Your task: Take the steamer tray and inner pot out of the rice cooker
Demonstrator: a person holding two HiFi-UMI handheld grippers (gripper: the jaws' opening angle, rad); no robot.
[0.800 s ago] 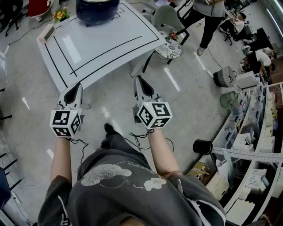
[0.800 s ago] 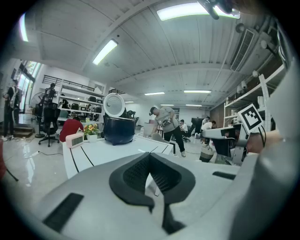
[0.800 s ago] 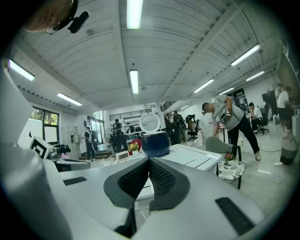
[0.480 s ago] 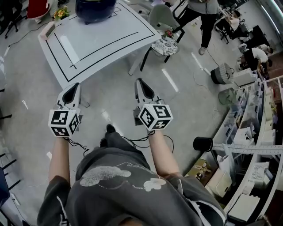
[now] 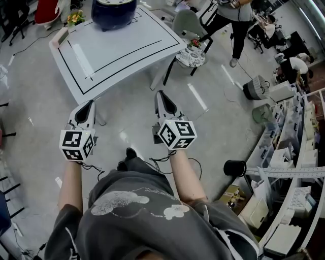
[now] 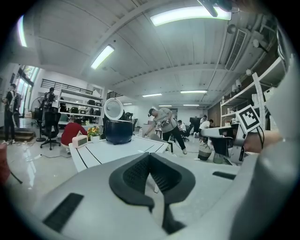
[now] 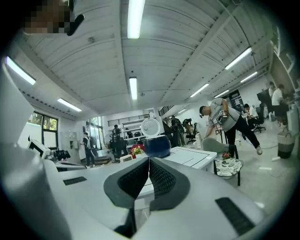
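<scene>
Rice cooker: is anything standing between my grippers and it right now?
Nothing visible blocks it. The rice cooker sits at the far end of the white table, its lid up. Only floor and bare tabletop lie between it and the left gripper and right gripper, both shut and empty.

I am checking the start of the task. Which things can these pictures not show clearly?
- Head view: the rice cooker is cut off by the top edge.
- Both gripper views: steamer tray and inner pot hidden by the cooker's own wall.
- Left gripper view: table device too small.
</scene>
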